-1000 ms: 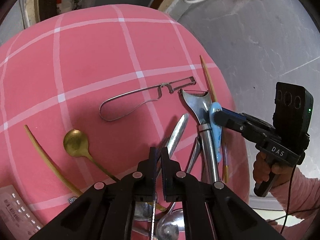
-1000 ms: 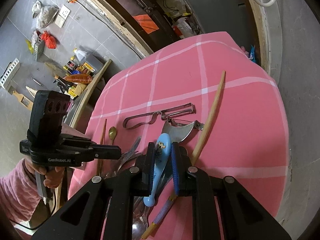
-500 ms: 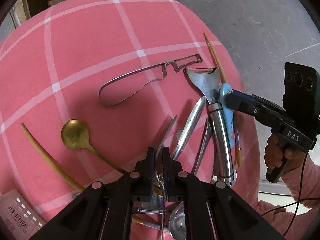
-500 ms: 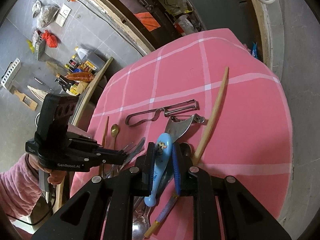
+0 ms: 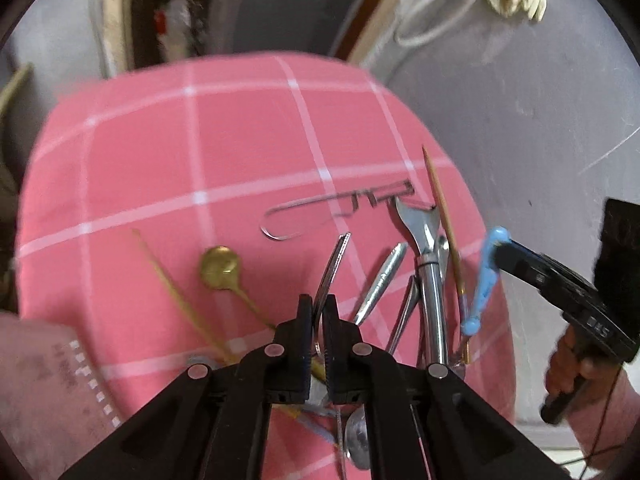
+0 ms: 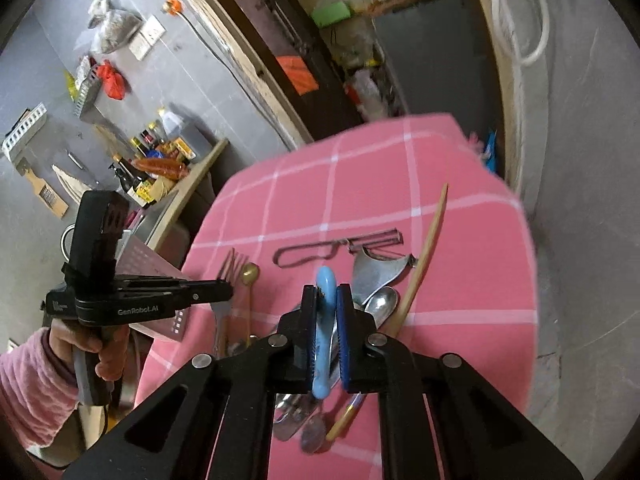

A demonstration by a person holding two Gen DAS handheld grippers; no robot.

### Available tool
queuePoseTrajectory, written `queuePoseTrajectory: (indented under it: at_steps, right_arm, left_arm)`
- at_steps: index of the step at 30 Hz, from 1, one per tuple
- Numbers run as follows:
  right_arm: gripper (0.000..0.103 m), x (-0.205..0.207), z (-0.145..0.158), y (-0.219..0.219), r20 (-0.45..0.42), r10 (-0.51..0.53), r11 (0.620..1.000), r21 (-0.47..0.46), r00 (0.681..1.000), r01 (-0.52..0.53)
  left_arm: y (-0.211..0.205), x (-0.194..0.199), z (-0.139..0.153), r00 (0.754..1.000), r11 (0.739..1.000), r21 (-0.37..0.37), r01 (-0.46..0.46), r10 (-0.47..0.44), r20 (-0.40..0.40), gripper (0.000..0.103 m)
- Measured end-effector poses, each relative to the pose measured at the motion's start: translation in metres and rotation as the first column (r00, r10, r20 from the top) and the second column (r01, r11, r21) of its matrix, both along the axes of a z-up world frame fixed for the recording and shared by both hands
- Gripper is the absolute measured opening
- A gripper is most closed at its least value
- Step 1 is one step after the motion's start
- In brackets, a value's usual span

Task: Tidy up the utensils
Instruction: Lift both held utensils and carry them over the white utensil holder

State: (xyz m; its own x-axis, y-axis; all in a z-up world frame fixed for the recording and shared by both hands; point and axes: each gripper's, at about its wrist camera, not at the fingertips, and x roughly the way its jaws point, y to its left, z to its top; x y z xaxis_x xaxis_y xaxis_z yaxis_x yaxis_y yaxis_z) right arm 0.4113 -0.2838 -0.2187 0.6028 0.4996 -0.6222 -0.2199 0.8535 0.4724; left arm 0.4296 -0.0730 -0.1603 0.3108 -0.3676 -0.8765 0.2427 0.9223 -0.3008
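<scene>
Blue spoon (image 6: 323, 328): clamped in right claw (image 6: 325, 334), raised above utensil pile (image 5: 416, 292) | fork (image 5: 330, 272): clamped in left claw (image 5: 317, 330) | both to be lifted clear before sorting on pink worktop (image 5: 168, 168); snagging to be avoided.

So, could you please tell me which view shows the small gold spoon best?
The left wrist view: the small gold spoon lies unobstructed, bowl and handle visible. The right wrist view shows it smaller and farther off, beside a fork.
</scene>
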Motion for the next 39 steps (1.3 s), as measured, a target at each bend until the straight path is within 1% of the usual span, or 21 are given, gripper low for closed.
queuePoseTrajectory:
  at_steps: [4,5,6,8,10,14,17,21,25,29,31,35,39]
  right_arm:
    - [0.008,-0.029,0.034,0.004,0.097,-0.036,0.997,-0.065,0.995,0.042]
    - [0.008,-0.037,0.044,0.005,0.125,-0.047,0.994,-0.087,0.991,0.058]
    - [0.008,-0.046,0.055,0.007,0.154,-0.059,0.991,-0.111,0.986,0.076]
    - [0.008,-0.058,0.073,0.009,0.202,-0.077,0.986,-0.131,0.976,0.105]
    - [0.008,-0.070,0.091,0.010,0.240,-0.096,0.982,-0.137,0.966,0.132]
    - [0.008,-0.086,0.122,0.015,0.302,-0.126,0.975,-0.138,0.945,0.174]
    - [0.008,-0.096,0.144,0.023,0.341,-0.126,0.977,-0.122,0.931,0.177]
    - [0.008,-0.102,0.168,0.044,0.392,-0.099,0.982,-0.113,0.915,0.155]
    - [0.008,-0.098,0.190,0.071,0.442,-0.051,0.990,-0.099,0.896,0.105]
    - [0.008,-0.085,0.201,0.111,0.486,0.010,0.995,-0.093,0.874,0.041]
    - [0.008,-0.079,0.208,0.131,0.504,0.038,0.997,-0.082,0.863,0.004]
    - [0.008,-0.068,0.211,0.165,0.523,0.082,0.996,-0.056,0.848,-0.062]
    - [0.008,-0.055,0.200,0.199,0.508,0.138,0.990,-0.066,0.850,-0.122]
  left_arm:
    - [0.017,-0.020,0.026,0.993,0.998,0.010,-0.054,0.053,0.108,0.004]
    - [0.019,-0.028,0.036,0.987,0.997,0.025,-0.070,0.065,0.146,0.004]
    - [0.024,-0.030,0.041,0.983,0.996,0.035,-0.078,0.071,0.167,0.003]
    - [0.031,-0.038,0.059,0.969,0.995,0.026,-0.095,0.087,0.230,0.003]
    - [0.035,-0.043,0.078,0.953,0.994,0.029,-0.101,0.088,0.290,0.003]
    - [0.035,-0.055,0.104,0.926,0.994,0.016,-0.104,0.091,0.367,0.003]
    - [0.046,-0.068,0.128,0.901,0.993,0.002,-0.117,0.106,0.420,0.003]
    - [0.069,-0.081,0.151,0.872,0.987,-0.034,-0.156,0.153,0.465,0.003]
    - [0.100,-0.089,0.172,0.842,0.976,-0.064,-0.210,0.214,0.496,0.003]
    - [0.135,-0.096,0.189,0.805,0.959,-0.068,-0.274,0.267,0.530,0.003]
    - [0.153,-0.098,0.194,0.782,0.948,-0.062,-0.313,0.294,0.550,0.003]
    - [0.180,-0.100,0.196,0.743,0.927,-0.051,-0.372,0.330,0.582,0.003]
    - [0.197,-0.096,0.192,0.715,0.912,-0.043,-0.409,0.349,0.605,0.003]
